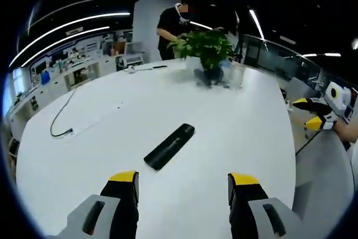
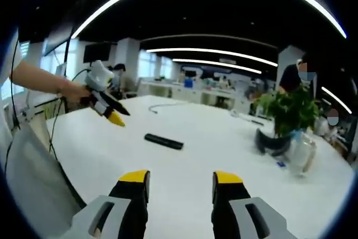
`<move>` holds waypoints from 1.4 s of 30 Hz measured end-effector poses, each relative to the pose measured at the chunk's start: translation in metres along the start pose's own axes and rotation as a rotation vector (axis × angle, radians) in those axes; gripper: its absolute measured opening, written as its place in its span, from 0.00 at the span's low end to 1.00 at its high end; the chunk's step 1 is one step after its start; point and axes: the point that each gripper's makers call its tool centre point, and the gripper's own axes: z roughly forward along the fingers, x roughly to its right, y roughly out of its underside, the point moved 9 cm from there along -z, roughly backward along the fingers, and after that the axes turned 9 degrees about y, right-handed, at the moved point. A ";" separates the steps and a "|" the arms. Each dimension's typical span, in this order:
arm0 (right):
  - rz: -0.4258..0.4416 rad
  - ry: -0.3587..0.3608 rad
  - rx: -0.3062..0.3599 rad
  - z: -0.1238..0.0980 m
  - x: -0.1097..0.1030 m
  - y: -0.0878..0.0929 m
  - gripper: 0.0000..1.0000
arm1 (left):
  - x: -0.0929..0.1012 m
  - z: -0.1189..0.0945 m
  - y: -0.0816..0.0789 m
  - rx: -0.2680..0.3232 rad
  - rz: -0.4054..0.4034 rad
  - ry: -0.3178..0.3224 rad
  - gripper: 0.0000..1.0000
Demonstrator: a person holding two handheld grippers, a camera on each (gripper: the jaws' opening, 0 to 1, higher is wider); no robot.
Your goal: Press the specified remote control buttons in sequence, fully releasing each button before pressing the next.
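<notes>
— On the white table [image 1: 235, 121], roughly in the middle, lies the remote control [image 1: 169, 145], long and black, flat on its back with bare table all round it. Nothing touches it.

— And the grippers?

— Left gripper [image 1: 183, 186] hangs above the near part of the table, jaws set wide apart, nothing between them. From its own camera the remote sits just ahead of the yellow-tipped fingers [image 1: 124, 177]. In the right gripper view the same tool [image 2: 106, 106] comes in from the left, held in a hand, tips slanting down toward the remote [image 2: 164, 141] but well short of it.

— The right one?

— Right gripper [image 2: 180, 186] is also spread open and empty, held back from the table edge. It shows at the far right of the left gripper view [image 1: 313, 113], near the table's corner.

— So which step is this?

— I'd call it the approach before the first press. No button looks pushed; both tools are clear of the remote.

— What does the next move need?

— One fingertip brought down on a single button, I think, so the tool must tilt and close in carefully. The buttons are too small to make out, so I can't say which. A light press, then a full lift off. The potted plant [image 2: 290, 117] and the cable [image 1: 60, 121] stand well away and shouldn't interfere.
</notes>
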 end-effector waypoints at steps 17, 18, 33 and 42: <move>-0.002 -0.006 -0.012 0.001 0.000 0.000 0.40 | -0.035 0.040 -0.012 -0.071 -0.038 0.049 0.56; -0.002 -0.007 -0.014 0.001 0.000 0.000 0.40 | -0.037 0.042 -0.012 -0.069 -0.046 0.052 0.56; -0.019 -0.004 -0.036 0.002 -0.001 0.000 0.36 | -0.052 0.072 -0.009 -0.164 0.001 0.031 0.52; -0.025 -0.003 -0.046 0.003 0.000 0.001 0.35 | -0.061 0.089 -0.013 -0.231 0.093 0.017 0.44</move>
